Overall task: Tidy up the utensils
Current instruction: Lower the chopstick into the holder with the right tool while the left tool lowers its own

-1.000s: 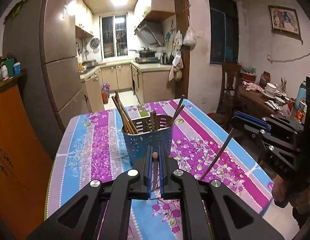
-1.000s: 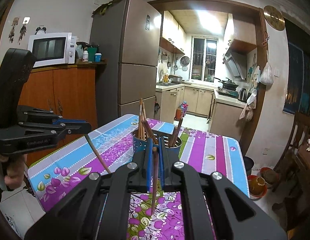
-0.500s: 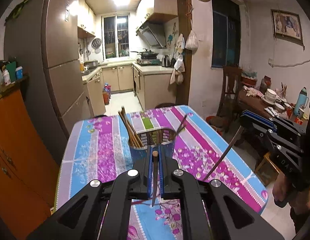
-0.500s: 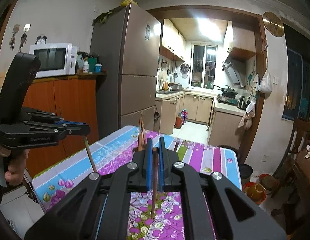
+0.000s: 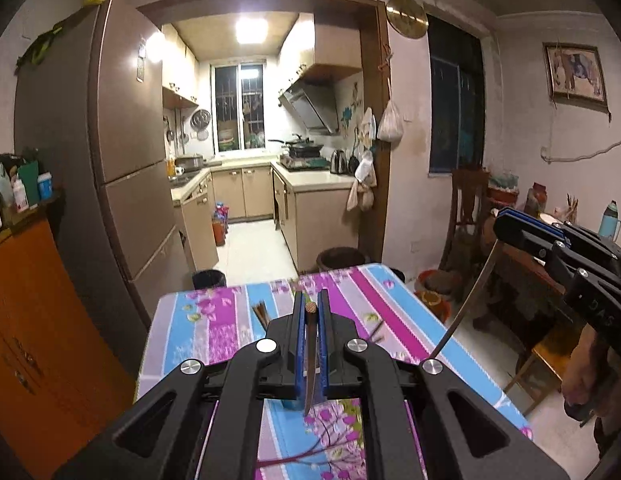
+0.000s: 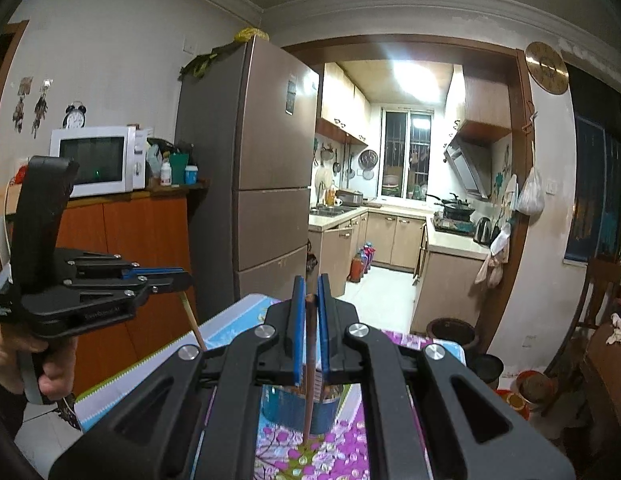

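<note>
My left gripper (image 5: 310,308) is shut on a brown chopstick (image 5: 310,356) that hangs down between its blue pads. My right gripper (image 6: 309,292) is shut on a dark reddish chopstick (image 6: 309,368) pointing down over the blue utensil holder (image 6: 298,408). In the left wrist view the holder is almost hidden behind the gripper; only several chopstick tips (image 5: 260,314) show. The right gripper (image 5: 506,226) also shows at the right of the left wrist view, its chopstick (image 5: 468,300) hanging down. The left gripper (image 6: 178,280) shows at the left of the right wrist view.
The table (image 5: 390,312) has a striped purple, blue and pink flowered cloth. A brown fridge (image 5: 122,160) and an orange cabinet (image 5: 26,320) stand to the left. A wooden chair (image 5: 466,216) and a cluttered side table are to the right. The kitchen doorway lies beyond the table.
Both grippers have risen and tilted up, each still holding its chopstick. The holder has dropped low in both views and is now mostly hidden behind the gripper bodies.
</note>
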Tool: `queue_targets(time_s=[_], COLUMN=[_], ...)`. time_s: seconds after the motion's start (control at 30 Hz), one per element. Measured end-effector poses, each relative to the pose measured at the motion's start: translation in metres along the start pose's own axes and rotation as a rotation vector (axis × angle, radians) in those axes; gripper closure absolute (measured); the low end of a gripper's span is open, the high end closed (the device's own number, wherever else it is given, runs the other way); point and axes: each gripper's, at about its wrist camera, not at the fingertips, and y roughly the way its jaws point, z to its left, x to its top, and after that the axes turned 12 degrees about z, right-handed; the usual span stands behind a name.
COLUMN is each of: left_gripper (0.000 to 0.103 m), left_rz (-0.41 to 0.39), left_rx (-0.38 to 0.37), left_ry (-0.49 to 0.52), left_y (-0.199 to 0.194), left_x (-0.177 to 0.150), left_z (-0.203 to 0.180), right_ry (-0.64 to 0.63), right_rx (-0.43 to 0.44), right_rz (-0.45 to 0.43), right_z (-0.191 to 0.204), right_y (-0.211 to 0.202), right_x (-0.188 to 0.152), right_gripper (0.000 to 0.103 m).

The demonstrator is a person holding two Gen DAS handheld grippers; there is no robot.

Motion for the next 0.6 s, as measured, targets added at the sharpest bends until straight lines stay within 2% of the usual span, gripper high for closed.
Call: queue_targets(time_s=[0.33, 0.47, 0.6], left_gripper=[0.096, 0.096, 0.096], left_rz=[-0.088, -0.097, -0.087], left_rx=[0.003, -0.006, -0.013], left_ry=[-0.025, -0.026, -0.029], left_y=[-0.006, 0.006, 0.03], left_x=[0.064, 0.079, 0.085], left_z=[0.006, 0.007, 0.009], right_ry=[0.027, 0.037, 0.047], right_rx=[0.009, -0.001, 0.004], right_rz=[-0.042, -0.049, -0.031], right_z=[-0.023, -0.033, -0.039], right_y=[0.013, 0.028, 0.054], right_x=[0.058, 0.077, 0.08], right_gripper=[0.098, 0.098, 0.098])
